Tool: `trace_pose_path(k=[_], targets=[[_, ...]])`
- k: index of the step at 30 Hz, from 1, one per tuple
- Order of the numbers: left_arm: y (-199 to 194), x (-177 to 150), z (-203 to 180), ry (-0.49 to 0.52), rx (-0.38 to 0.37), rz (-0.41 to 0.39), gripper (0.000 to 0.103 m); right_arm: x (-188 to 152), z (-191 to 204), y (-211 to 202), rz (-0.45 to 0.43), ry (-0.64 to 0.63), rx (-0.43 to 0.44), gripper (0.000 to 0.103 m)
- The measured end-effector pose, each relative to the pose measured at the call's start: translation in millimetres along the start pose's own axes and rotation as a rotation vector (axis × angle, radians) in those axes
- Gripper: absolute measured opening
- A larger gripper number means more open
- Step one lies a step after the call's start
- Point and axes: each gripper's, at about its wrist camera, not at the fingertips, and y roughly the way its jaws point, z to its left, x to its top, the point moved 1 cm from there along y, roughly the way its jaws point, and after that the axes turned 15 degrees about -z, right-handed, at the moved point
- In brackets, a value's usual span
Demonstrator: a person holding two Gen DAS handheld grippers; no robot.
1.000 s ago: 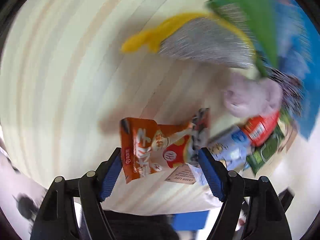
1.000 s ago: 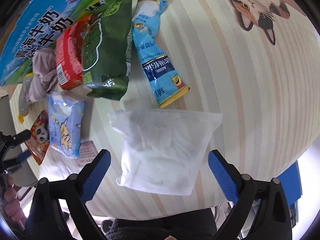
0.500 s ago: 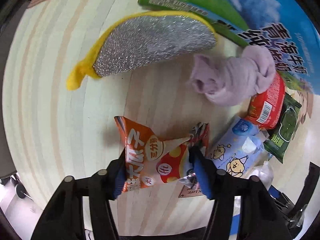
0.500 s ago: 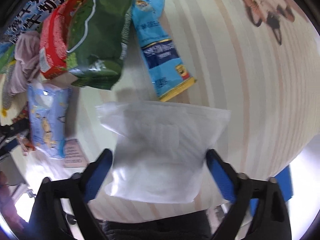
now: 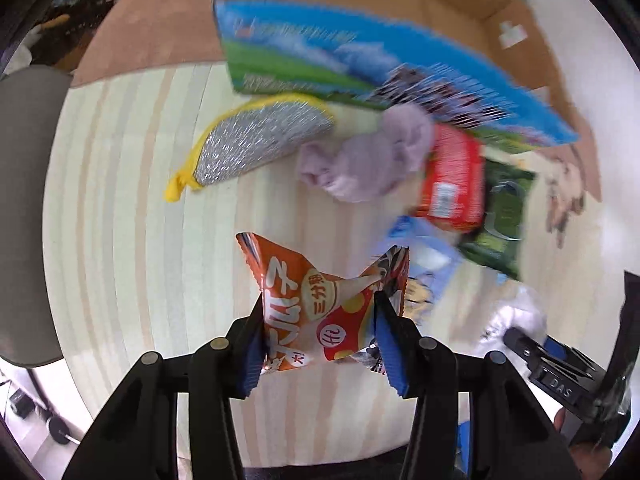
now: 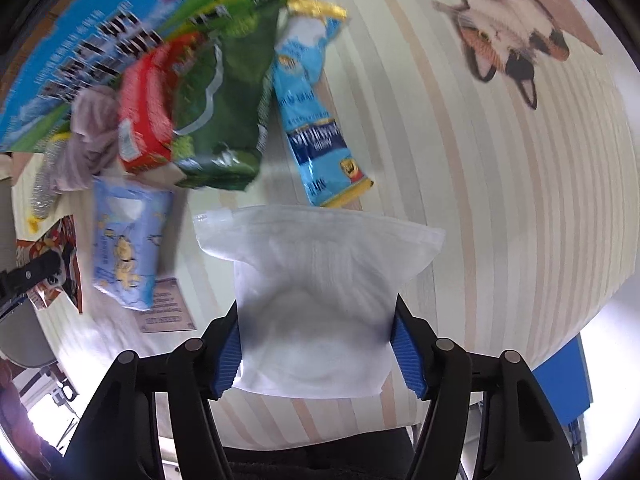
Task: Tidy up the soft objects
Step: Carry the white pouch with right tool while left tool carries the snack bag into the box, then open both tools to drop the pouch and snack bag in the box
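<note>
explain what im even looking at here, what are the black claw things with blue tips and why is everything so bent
These are two hand-held grippers, one in each of a person's hands, each with a fisheye camera looking along its fingers. That lens bends the view.

One picture is from the left gripper. Its blue pads pinch an orange snack packet, and its jaws are closing.

The other is from the right gripper. Its pads press the sides of a white soft pouch, and its jaws are closing too.

On the striped table lie a green bag, a red pack, a light blue sachet, a pale blue tissue pack, a lilac cloth and a silver scrubber with a yellow edge. A blue and green carton is at the back.
</note>
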Motion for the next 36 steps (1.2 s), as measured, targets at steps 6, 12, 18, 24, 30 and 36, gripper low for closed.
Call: trace_pose_path(k=[6, 12, 18, 24, 30, 36], targets=[[-46, 43, -42, -0.019, -0.154, -0.081, 0.046, 19, 22, -71, -0.101, -0.053, 0.119, 0.066], [0, 139, -119, -0.007, -0.202, -0.134, 0.046, 106, 56, -154, -0.218, -0.163, 0.217, 0.066], [56, 255, -136, -0.026, -0.156, -0.138, 0.046, 232, 94, -134, -0.257, -0.266, 0.174, 0.066], [159, 328, -125, -0.107, -0.154, -0.003, 0.046, 323, 135, -51, -0.196, -0.319, 0.136, 0.066], [221, 348, -121, -0.102, -0.122, 0.067, 0.046, 369, 154, 25, -0.137, -0.356, 0.093, 0.066], [251, 346, -120, -0.088, -0.095, 0.128, 0.049, 389, 161, 76, -0.076, -0.370, 0.067, 0.068]])
